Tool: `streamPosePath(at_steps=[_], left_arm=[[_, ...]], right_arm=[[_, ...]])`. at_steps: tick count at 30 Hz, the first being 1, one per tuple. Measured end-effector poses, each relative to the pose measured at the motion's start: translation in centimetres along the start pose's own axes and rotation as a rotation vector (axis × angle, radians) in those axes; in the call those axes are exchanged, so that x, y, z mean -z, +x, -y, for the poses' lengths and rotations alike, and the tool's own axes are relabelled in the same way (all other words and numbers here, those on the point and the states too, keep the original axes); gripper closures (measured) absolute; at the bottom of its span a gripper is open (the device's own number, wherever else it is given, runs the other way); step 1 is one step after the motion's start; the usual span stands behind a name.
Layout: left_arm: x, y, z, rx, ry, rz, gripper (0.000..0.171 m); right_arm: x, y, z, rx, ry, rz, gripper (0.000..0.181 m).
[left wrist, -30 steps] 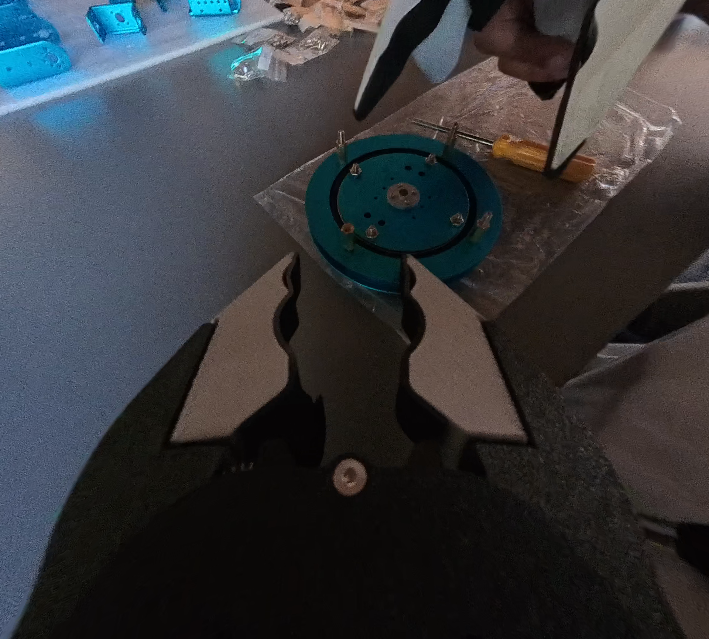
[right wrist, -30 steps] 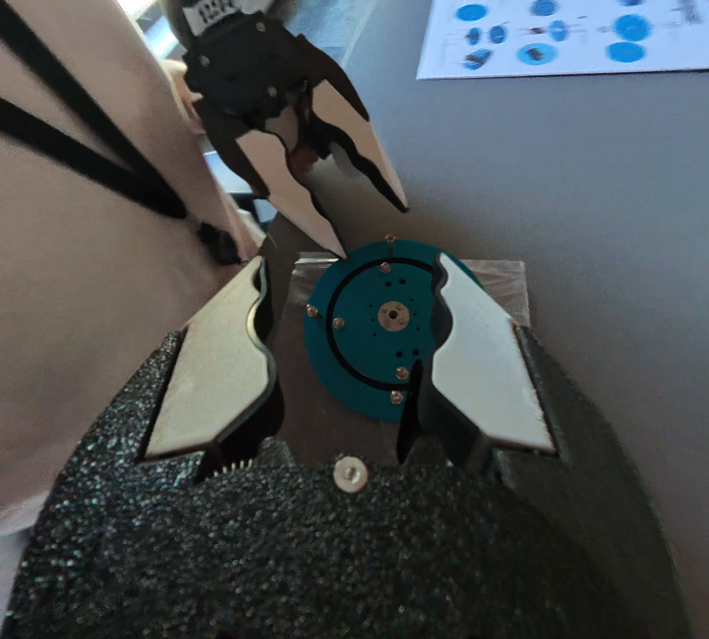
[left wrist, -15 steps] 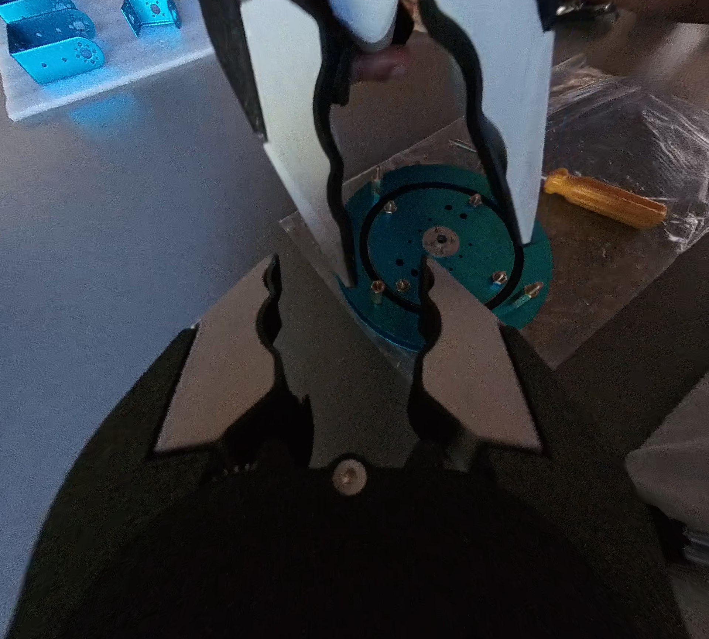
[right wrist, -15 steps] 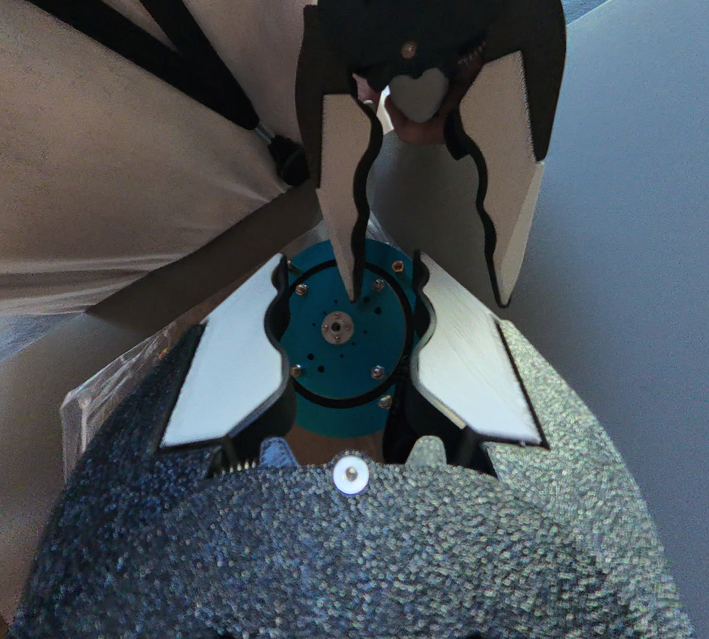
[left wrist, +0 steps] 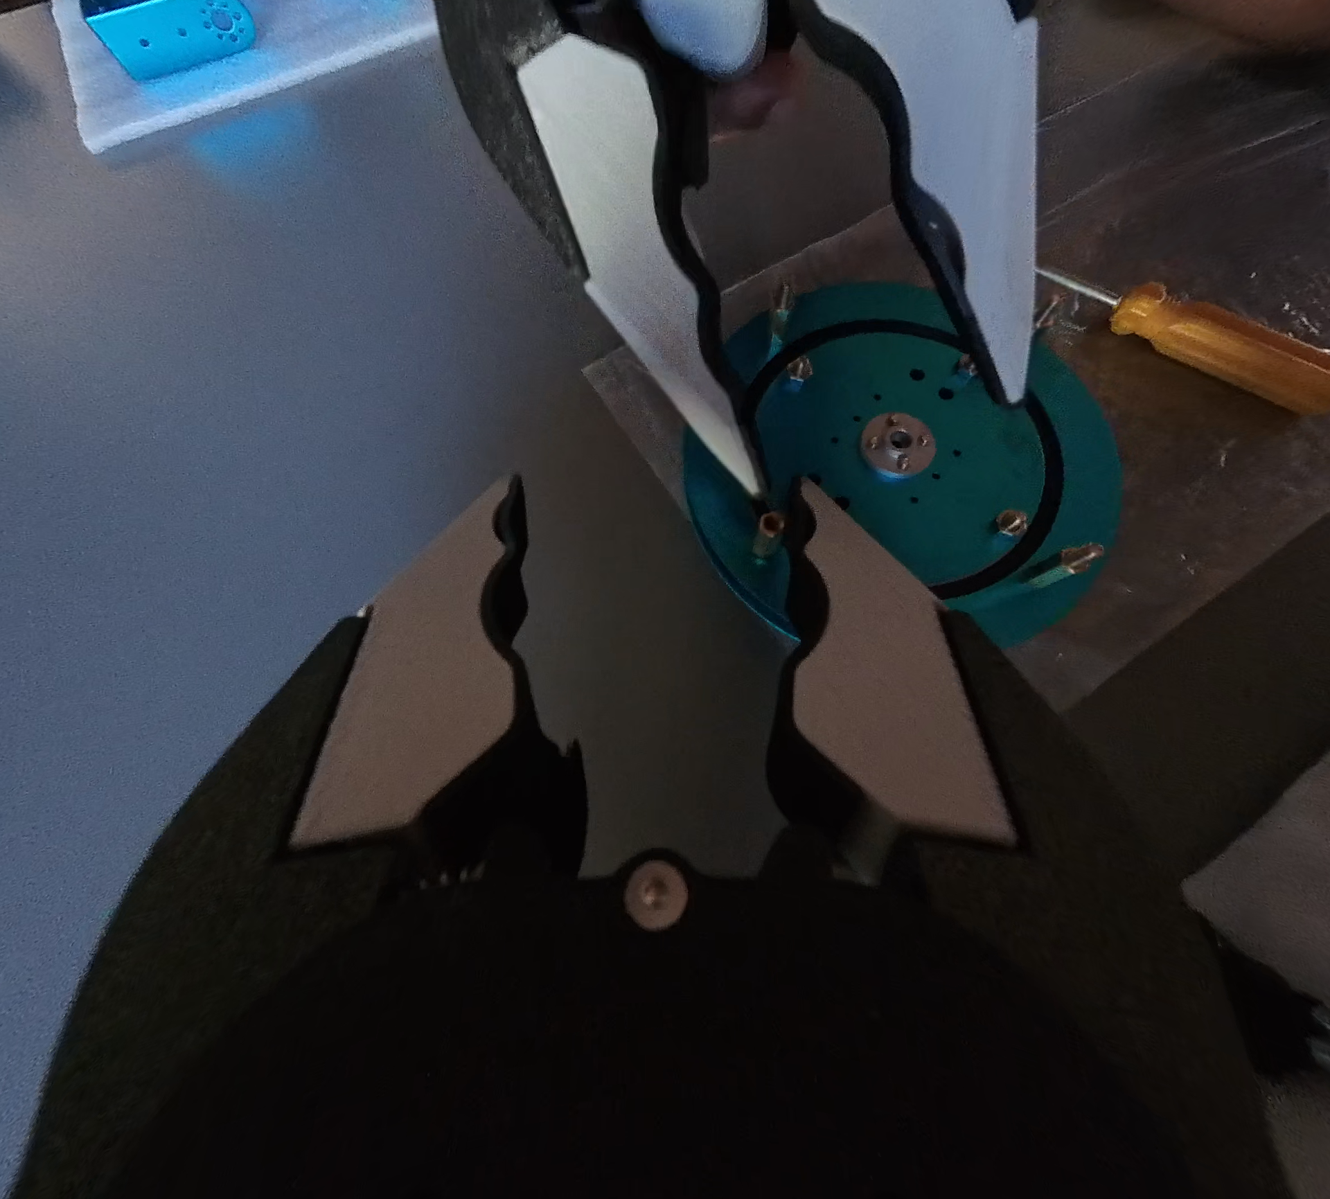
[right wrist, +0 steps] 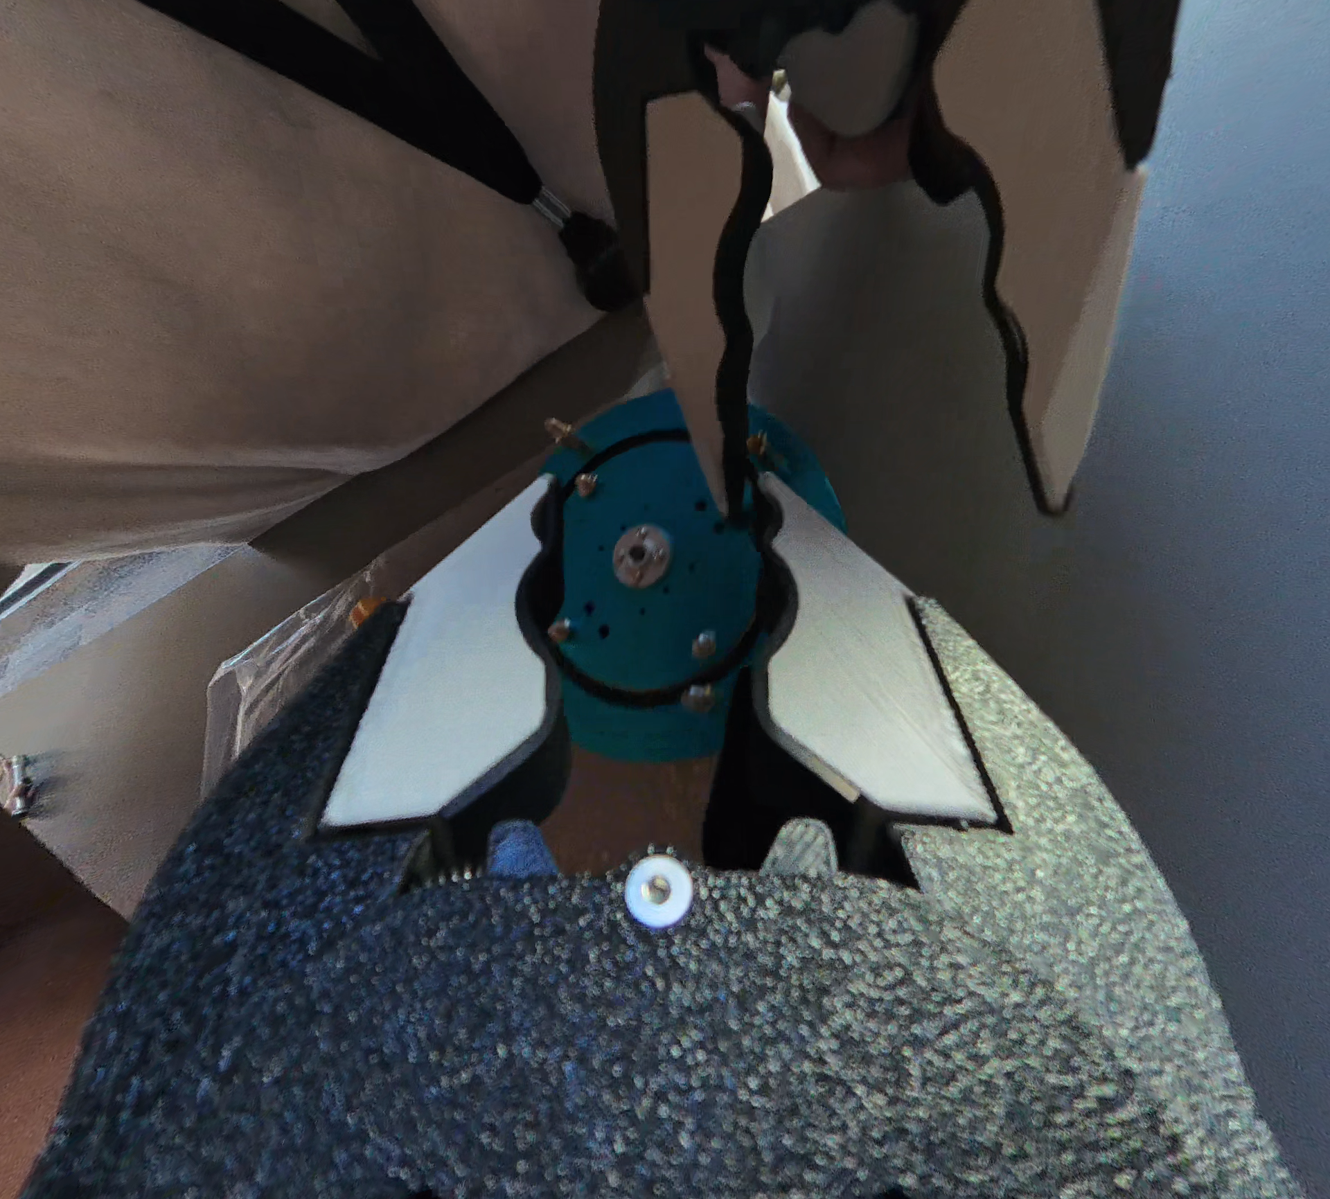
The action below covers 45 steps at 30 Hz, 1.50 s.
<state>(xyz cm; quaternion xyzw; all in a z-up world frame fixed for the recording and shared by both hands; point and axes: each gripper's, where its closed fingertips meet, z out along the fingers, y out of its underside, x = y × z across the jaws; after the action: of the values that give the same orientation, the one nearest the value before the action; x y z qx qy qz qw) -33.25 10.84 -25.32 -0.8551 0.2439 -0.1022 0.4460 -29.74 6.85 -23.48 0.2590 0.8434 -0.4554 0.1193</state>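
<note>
Straddling the teal disc (right wrist: 651,596) at frame centre, right gripper (right wrist: 651,495) jaws open; left gripper (left wrist: 655,488) jaws open beside its rim

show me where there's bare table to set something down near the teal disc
Bare grey table runs from the teal disc to the white tray of blue brackets. More lies past the disc. It is crowded over the disc: right gripper, left gripper, and the screwdriver on the plastic sheet.
</note>
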Motion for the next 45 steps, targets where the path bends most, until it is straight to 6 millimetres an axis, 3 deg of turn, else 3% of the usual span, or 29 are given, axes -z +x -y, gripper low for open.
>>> streamPosePath(at_steps=[4,10,15,19,24,27,34,40,45], left_arm=[[1.1,0.0,0.1,0.015,0.02,0.008,0.1],[1.3,0.6,0.0,-0.025,-0.003,0.031,0.099],[1.7,-0.4,-0.8,-0.011,-0.019,0.062,0.098],[3.0,0.3,-0.7,0.022,0.02,0.008,0.098],[3.1,0.0,-1.0,0.004,0.027,0.037,0.098],[2.5,-0.4,-1.2,-0.005,0.019,0.055,0.099],[4.5,-1.5,-2.6,0.017,0.007,0.065,0.099],[2.5,-0.4,-0.9,-0.031,0.046,0.03,0.099],[3.8,-1.6,-2.6,0.011,0.023,0.052,0.098]], right_arm=[[0.8,1.1,0.7,0.029,0.066,-0.084,0.118],[-2.3,0.5,1.2,0.081,-0.009,-0.008,0.122],[-1.0,0.4,0.1,0.037,0.001,-0.007,0.135],[0.2,1.4,0.3,0.038,0.056,-0.103,0.121],[-2.0,1.4,1.8,0.105,0.03,-0.078,0.119],[-2.6,1.0,1.6,0.083,0.004,-0.026,0.126],[0.1,1.4,1.4,0.058,0.078,-0.103,0.126],[-2.8,0.9,1.8,0.064,0.022,-0.015,0.123],[-0.7,0.8,1.1,0.038,0.06,-0.063,0.128]])
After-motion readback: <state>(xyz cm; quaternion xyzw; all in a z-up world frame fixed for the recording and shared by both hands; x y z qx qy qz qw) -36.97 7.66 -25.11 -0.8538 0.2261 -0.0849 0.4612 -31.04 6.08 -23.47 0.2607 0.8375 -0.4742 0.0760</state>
